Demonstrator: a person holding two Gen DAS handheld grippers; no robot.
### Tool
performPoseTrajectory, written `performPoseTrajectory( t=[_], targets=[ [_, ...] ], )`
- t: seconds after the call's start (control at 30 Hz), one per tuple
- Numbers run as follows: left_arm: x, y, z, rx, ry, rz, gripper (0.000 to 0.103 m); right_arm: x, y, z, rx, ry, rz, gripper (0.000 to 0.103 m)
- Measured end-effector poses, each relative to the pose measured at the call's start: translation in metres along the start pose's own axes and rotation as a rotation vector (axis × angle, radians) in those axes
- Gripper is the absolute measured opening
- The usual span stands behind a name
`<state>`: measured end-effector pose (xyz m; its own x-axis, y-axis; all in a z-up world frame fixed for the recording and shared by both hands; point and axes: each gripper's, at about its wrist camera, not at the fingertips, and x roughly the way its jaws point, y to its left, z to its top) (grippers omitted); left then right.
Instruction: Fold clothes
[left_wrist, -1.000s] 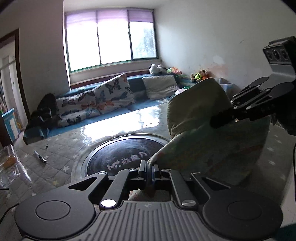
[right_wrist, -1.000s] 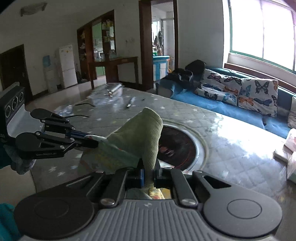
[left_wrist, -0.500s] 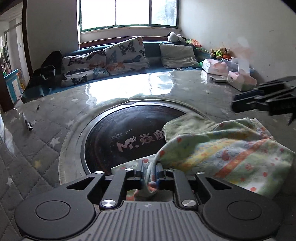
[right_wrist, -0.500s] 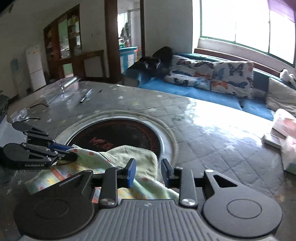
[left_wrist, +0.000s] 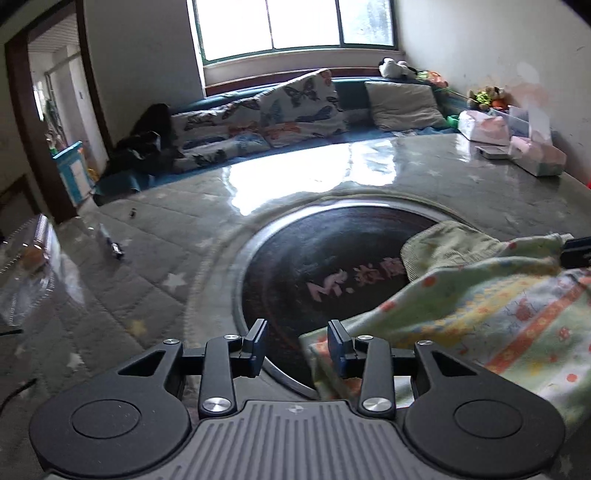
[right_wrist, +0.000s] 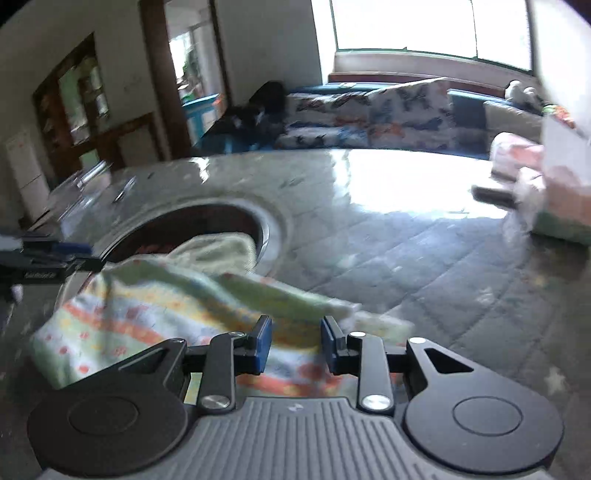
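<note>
Left tool (left_wrist: 297, 345): jaws spread, nothing between the blue pads. The near corner of the garment (left_wrist: 480, 306) lies just right of the right pad; whether it touches is unclear.

Garment: pale green child's piece with orange and yellow stripes and small red dots, lying in a loose heap at lower right of the left wrist view. It rests on the worktop (left_wrist: 155, 266), a grey quilted cover with stars under a glossy sheet. One plain green ribbed part overlaps the dark round inset (left_wrist: 314, 258) with pinkish lettering.

Right tool (right_wrist: 295, 345): jaws spread, gripping nothing. The garment (right_wrist: 147, 314) sits directly beyond and beneath the pads, filling the lower left of that view; its edge trails right past the tool. View is motion-blurred.

The left tool's tips (right_wrist: 55, 254) show at the left edge of the right wrist view, just beside the cloth.

Background: butterfly-print cushions (left_wrist: 266, 114) on a blue sofa under the window; pink boxes (left_wrist: 517, 136) at upper right on the worktop.
</note>
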<state>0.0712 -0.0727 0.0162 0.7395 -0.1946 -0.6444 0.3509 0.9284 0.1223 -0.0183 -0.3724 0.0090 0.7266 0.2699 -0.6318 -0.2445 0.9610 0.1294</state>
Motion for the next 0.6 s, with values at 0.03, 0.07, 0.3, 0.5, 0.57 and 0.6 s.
performPoseTrajectory(
  t=[0.03,0.07,0.3,0.5,0.57,0.6],
  targets=[
    [-0.002,0.0,0.001,-0.003,-0.007,0.01,0.037,-0.004,-0.001,0.003,0.006,-0.018,0.0,0.03],
    [-0.006,-0.002,0.004,-0.017,-0.018,-0.004,0.035,-0.007,-0.002,0.006,0.011,-0.034,0.0,0.03],
    [-0.019,-0.043,0.016,-0.014,-0.052,-0.193,0.033,0.01,0.013,0.014,0.001,-0.033,0.061,0.03],
    [0.015,-0.064,0.024,-0.032,0.017,-0.2,0.033,0.037,0.02,0.015,0.003,0.015,0.048,0.029],
    [0.027,-0.065,0.025,-0.042,0.049,-0.171,0.033,0.039,0.019,0.016,0.005,0.021,0.039,0.029],
    [0.032,-0.064,0.025,-0.047,0.061,-0.163,0.036,0.039,0.019,0.016,0.007,0.022,0.035,0.029]
  ],
)
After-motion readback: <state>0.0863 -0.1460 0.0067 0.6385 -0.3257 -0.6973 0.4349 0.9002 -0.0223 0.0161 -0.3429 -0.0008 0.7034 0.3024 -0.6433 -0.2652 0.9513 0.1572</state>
